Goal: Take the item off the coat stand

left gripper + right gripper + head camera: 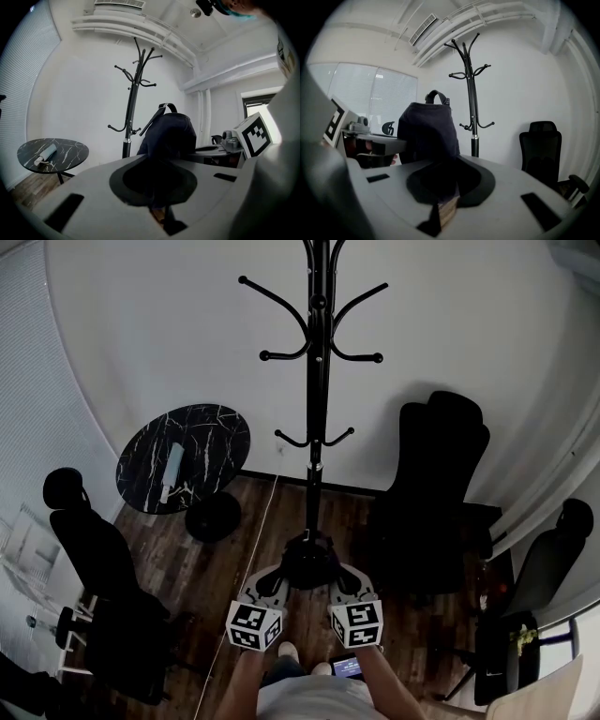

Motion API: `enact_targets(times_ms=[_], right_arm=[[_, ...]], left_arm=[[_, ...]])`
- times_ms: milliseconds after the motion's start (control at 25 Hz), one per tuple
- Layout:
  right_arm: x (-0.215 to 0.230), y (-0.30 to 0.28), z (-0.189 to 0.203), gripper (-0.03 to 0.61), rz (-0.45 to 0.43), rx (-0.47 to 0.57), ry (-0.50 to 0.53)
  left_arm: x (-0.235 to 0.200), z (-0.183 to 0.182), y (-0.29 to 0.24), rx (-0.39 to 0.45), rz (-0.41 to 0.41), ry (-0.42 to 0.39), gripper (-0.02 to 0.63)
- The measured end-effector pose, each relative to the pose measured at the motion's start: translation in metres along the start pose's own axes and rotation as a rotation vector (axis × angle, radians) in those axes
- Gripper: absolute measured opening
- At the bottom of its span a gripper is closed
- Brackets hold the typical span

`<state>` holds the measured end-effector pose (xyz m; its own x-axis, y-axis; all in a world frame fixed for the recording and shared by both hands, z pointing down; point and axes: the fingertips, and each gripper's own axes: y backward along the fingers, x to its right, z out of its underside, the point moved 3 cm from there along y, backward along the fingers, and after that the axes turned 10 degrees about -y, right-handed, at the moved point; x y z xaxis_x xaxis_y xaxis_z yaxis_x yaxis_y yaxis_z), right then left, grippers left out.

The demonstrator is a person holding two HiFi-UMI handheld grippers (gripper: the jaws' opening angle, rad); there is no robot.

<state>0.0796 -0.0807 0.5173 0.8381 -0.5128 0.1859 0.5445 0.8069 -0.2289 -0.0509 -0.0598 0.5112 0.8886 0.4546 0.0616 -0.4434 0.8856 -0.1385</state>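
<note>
Wood floor (pixel 230 563); left hand-held gripper (pixel 158 208), right hand-held gripper (pixel 440 206) clamp probable backpack (pixel 169 136).

So the coat stand (pixel 317 381) is smooth black metal with a slight shine, bag (pixel 168 133) is matt dark cloth, table (pixel 211 427) top's glossy black marble-look, floor (pixel 352 517) is dark wood planks.

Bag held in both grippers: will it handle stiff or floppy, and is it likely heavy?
Probably floppy: fabric of the bag pinches flat in the left gripper and right gripper. It shows a rounded bulk, so perhaps partly filled and moderately heavy, though I cannot be sure. Held by cloth alone, it may sag or swing.
</note>
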Motion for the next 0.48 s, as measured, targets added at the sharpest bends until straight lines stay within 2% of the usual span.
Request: enact_targets(times_ms=[480], right_arm=[[0.0026,0.0098,-0.0011,0.028,-0.001,-0.001,0.013]], left_arm=[[0.0094,-0.0034,0.0033,-0.009,0.014,-0.005,0.029]])
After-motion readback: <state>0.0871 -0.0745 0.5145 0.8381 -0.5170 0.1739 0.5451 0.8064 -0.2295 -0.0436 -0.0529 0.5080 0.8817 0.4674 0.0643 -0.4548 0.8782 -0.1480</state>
